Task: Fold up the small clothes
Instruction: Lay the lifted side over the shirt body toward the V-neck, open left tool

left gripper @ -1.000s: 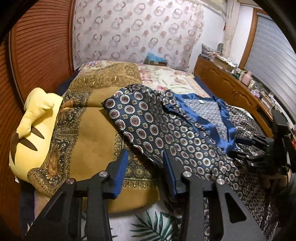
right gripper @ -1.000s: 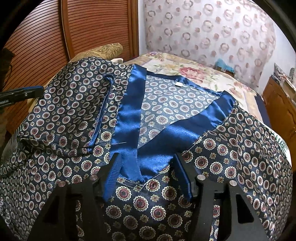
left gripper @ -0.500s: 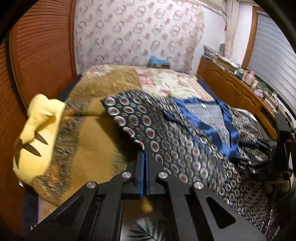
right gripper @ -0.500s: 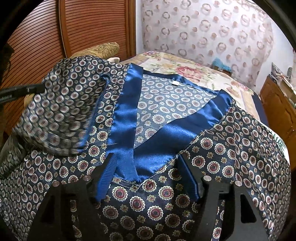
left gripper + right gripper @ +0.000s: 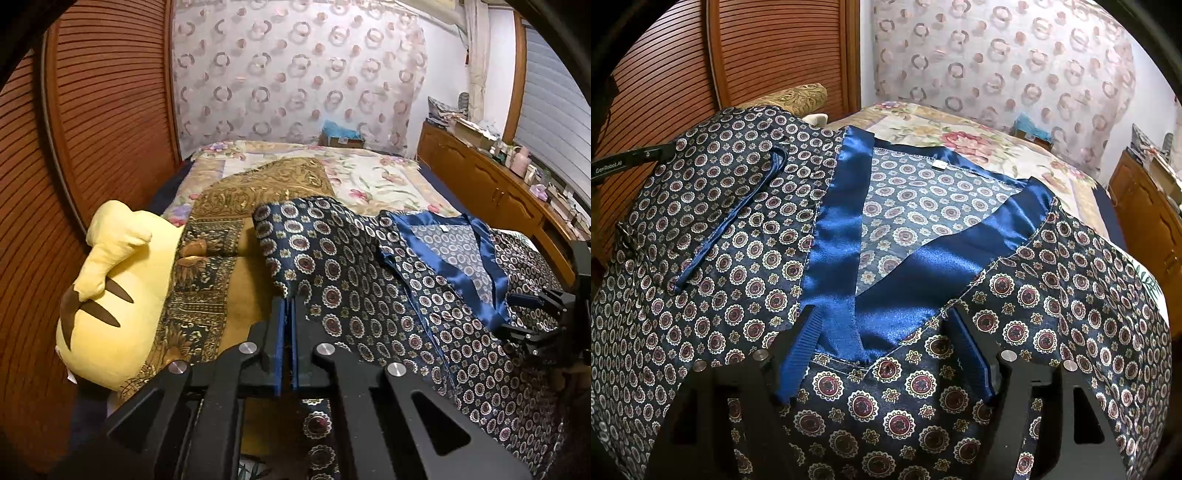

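A navy patterned top (image 5: 351, 266) with a blue satin collar (image 5: 834, 236) lies spread on the bed. My left gripper (image 5: 287, 302) is shut on the garment's left edge, and patterned cloth hangs beneath its jaws. From the right wrist view that left side of the top (image 5: 738, 258) bulges upward, with the left gripper (image 5: 635, 158) at its far edge. My right gripper (image 5: 882, 314) is open, its fingers resting on the cloth either side of the collar's V point, pressing on nothing. It also shows at the right edge as the right gripper (image 5: 532, 314).
A yellow plush cushion (image 5: 110, 295) and a gold patterned blanket (image 5: 221, 295) lie left of the top. Floral bedding (image 5: 369, 177) stretches behind. A louvred wooden door (image 5: 92, 129) stands on the left and a cluttered wooden cabinet (image 5: 498, 192) lines the right.
My left gripper's jaws closed on the garment's left edge and rose slightly, lifting that side. The right jaws spread a little wider without shifting place.
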Demonstrator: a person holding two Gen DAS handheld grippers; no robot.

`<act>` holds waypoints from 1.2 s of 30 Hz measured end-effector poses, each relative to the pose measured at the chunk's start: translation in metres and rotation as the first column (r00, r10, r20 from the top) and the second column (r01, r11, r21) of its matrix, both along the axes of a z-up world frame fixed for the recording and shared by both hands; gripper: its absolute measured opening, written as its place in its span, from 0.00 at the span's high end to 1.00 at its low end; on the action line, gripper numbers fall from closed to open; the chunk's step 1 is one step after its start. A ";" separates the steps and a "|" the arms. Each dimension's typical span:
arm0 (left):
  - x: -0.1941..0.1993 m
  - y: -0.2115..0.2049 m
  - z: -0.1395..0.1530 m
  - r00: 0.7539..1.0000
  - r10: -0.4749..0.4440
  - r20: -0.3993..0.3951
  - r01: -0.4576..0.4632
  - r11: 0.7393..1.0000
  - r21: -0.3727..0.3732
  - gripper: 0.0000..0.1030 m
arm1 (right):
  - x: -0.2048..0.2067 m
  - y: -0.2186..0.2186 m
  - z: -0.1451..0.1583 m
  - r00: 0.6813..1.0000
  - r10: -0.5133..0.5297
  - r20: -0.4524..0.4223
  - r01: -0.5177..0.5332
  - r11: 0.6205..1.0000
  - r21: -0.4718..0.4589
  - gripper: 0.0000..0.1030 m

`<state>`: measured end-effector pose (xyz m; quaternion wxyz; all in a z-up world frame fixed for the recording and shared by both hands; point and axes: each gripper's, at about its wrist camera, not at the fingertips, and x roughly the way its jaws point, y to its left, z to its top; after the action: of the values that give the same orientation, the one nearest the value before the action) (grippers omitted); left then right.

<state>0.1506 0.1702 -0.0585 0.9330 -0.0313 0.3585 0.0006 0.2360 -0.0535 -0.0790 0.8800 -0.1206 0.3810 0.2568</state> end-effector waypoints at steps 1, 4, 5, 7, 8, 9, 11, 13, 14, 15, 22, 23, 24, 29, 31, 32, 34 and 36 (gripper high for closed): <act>-0.002 0.000 0.000 1.000 0.000 0.004 0.000 1.000 0.000 0.98 | 0.000 0.000 0.000 1.000 0.001 0.000 -0.001 1.000 0.000 0.29; -0.010 0.000 0.003 1.000 0.012 0.020 -0.012 1.000 0.001 0.93 | 0.000 0.000 0.000 1.000 0.001 0.000 -0.001 1.000 0.001 0.29; -0.014 -0.001 0.005 0.999 0.015 0.032 -0.015 1.000 0.004 0.88 | 0.000 0.000 0.000 1.000 0.001 0.000 -0.001 1.000 0.000 0.29; -0.025 -0.001 0.008 0.998 0.015 0.064 -0.014 1.000 -0.006 0.76 | 0.000 0.000 0.000 1.000 0.001 0.000 -0.001 1.000 0.000 0.28; -0.029 -0.001 0.008 0.997 0.012 0.072 -0.011 1.000 -0.012 0.75 | 0.000 0.000 0.000 1.000 0.001 0.000 -0.001 1.000 0.000 0.28; -0.033 -0.002 0.008 0.997 0.008 0.078 -0.007 1.000 -0.016 0.73 | 0.000 0.000 0.000 1.000 0.001 0.000 -0.001 1.000 0.000 0.28; -0.041 -0.005 0.008 0.995 -0.003 0.095 0.005 1.000 -0.019 0.68 | 0.000 -0.001 0.000 1.000 0.002 0.000 -0.002 1.000 0.000 0.28; -0.049 -0.010 0.008 0.994 -0.009 0.112 0.010 1.000 -0.010 0.60 | 0.000 -0.001 0.000 1.000 0.002 -0.001 -0.002 1.000 0.000 0.28; -0.052 -0.012 0.008 0.993 -0.011 0.119 0.012 1.000 -0.006 0.59 | 0.000 -0.001 0.000 1.000 0.002 -0.001 -0.002 1.000 0.000 0.28; -0.055 -0.014 0.007 0.992 -0.009 0.124 0.009 1.000 0.003 0.55 | 0.000 -0.001 0.000 1.000 0.002 -0.001 -0.002 1.000 0.000 0.27; -0.073 -0.029 0.006 0.988 -0.020 0.150 0.022 1.000 -0.016 0.22 | 0.000 -0.001 0.000 1.000 0.003 -0.002 -0.003 1.000 0.001 0.26; -0.077 -0.033 0.006 0.987 -0.021 0.158 0.023 1.000 -0.013 0.22 | 0.001 -0.001 0.000 1.000 0.003 -0.002 -0.003 1.000 0.000 0.25; -0.080 -0.037 0.006 0.986 -0.022 0.165 0.024 1.000 -0.011 0.22 | 0.001 -0.001 0.000 1.000 0.004 -0.002 -0.004 1.000 0.000 0.25; -0.092 -0.052 0.008 0.984 -0.052 0.168 0.056 0.998 -0.018 0.22 | 0.001 -0.001 0.000 1.000 0.003 -0.006 -0.003 1.000 0.000 0.19; -0.097 -0.061 0.010 0.982 -0.070 0.177 0.074 0.997 -0.016 0.22 | 0.000 0.000 -0.001 1.000 0.005 -0.009 -0.005 1.000 -0.001 0.17; -0.099 -0.066 0.011 0.981 -0.076 0.180 0.080 0.997 -0.014 0.22 | 0.000 -0.001 -0.002 1.000 0.005 -0.010 -0.005 1.000 -0.002 0.17; -0.101 -0.073 0.013 0.979 -0.085 0.183 0.089 0.996 -0.015 0.22 | -0.002 -0.001 -0.002 1.000 0.002 -0.009 -0.002 1.000 -0.004 0.16; -0.102 -0.081 0.014 0.978 -0.100 0.181 0.105 0.994 -0.020 0.22 | -0.002 -0.002 -0.001 1.000 -0.010 -0.006 0.010 1.000 -0.006 0.16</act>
<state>0.0484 0.0893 -0.0441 0.9598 -0.0266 0.2739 -0.0555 0.2344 -0.0555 -0.0797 0.8797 -0.1204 0.3851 0.2515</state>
